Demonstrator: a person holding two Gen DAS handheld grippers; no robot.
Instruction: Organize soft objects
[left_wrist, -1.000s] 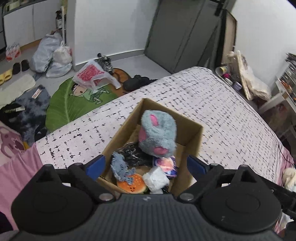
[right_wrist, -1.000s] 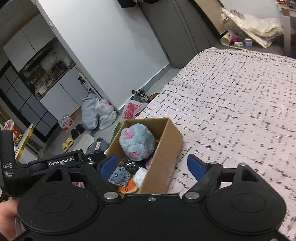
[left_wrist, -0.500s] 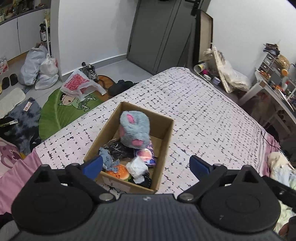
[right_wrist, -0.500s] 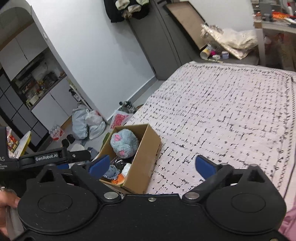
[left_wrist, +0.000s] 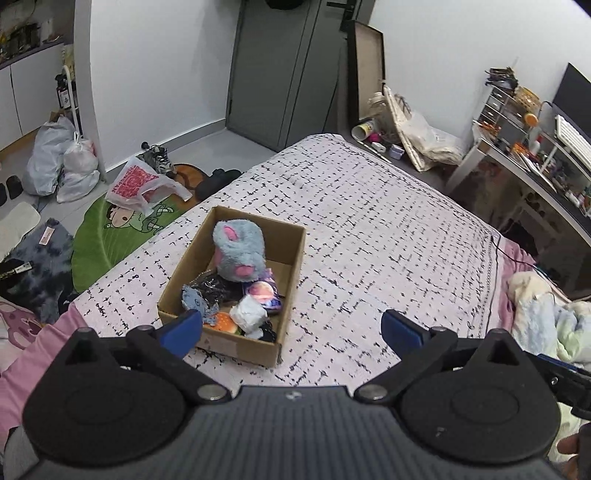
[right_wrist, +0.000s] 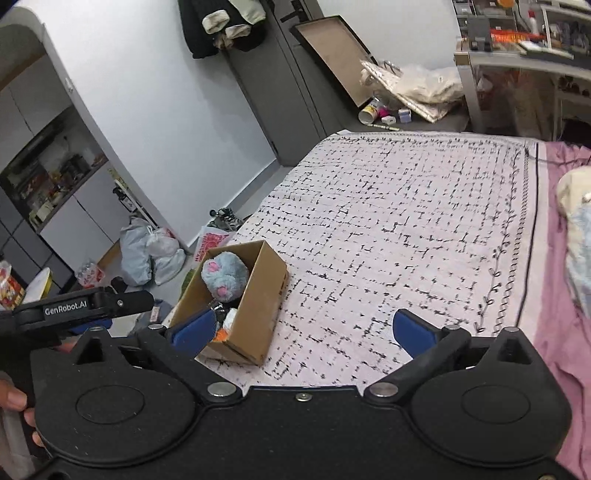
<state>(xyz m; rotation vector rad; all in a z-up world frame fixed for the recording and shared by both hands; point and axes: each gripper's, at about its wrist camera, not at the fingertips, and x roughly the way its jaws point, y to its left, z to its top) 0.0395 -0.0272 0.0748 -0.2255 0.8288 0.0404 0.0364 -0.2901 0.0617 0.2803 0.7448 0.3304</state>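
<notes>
Open cardboard box of soft toys on a bed, seen past two empty grippers.

The box sits near the bed's left edge, its long side running away from the viewer toward the foot. A grey-and-pink plush fills the far end; smaller toys crowd the near end, hard to tell apart. The left gripper has just been opening, nothing between its tongs; the right gripper stands wide apart, empty. Bare patterned blanket lies open to the box's right.
</notes>
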